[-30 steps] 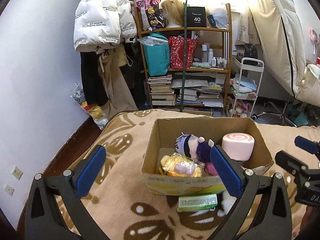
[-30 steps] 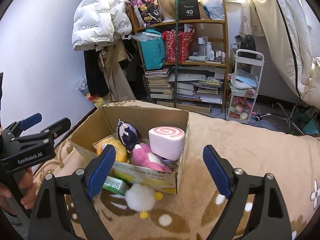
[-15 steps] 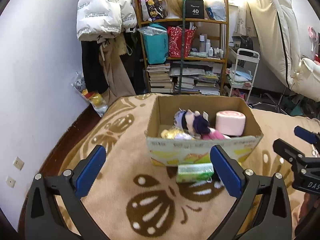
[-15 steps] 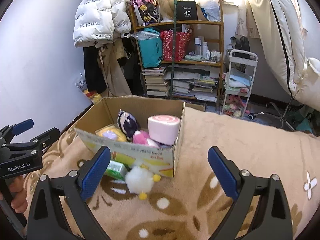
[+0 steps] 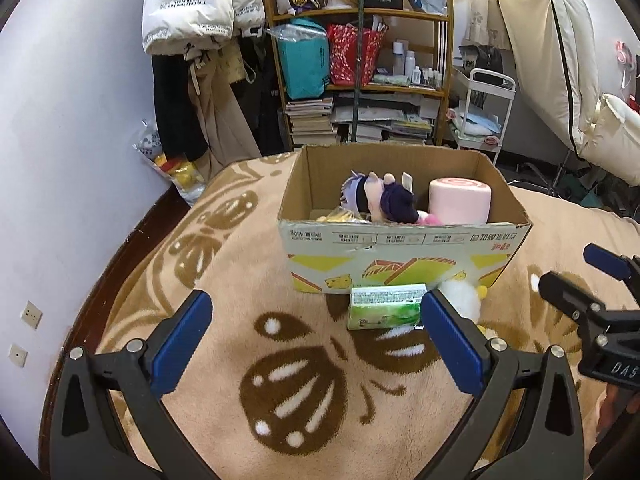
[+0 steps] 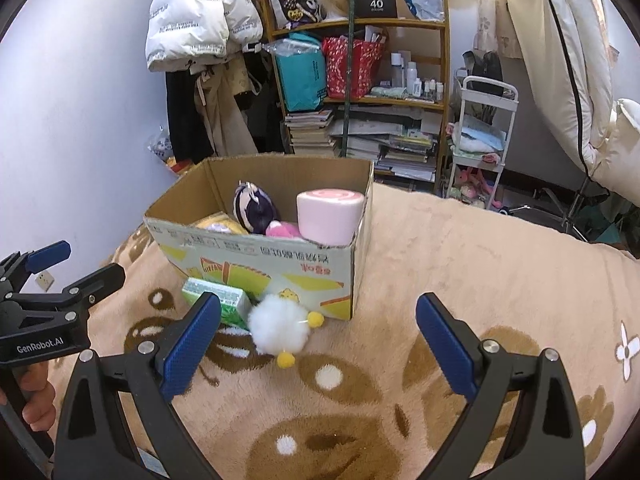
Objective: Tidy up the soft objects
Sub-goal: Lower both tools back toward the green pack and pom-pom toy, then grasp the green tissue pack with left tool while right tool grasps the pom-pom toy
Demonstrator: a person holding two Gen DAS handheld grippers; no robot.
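Left wrist view: the left gripper has its jaws spread wide with nothing between them. The green tissue pack lies on the blanket at about 1 o'clock from the jaw midpoint, just inside the right-hand jaw pad, touching or almost touching the near wall of the cardboard box. Its long axis runs across the view, roughly parallel to that wall.

The white fluffy toy lies just beside the pack's right end, partly hidden behind the jaw pad. The right gripper enters at 3 o'clock.

Right wrist view: the right gripper also has its jaws fully apart and empty; they have just been opening. The white fluffy toy lies at about 11 o'clock from the jaw midpoint, between the jaw lines and nearer the left pad. The green tissue pack is partly hidden behind that pad.

Judgement: the right gripper is the better placed for the toy, the left for the pack. The box already holds several plush items, including a pink roll cushion.
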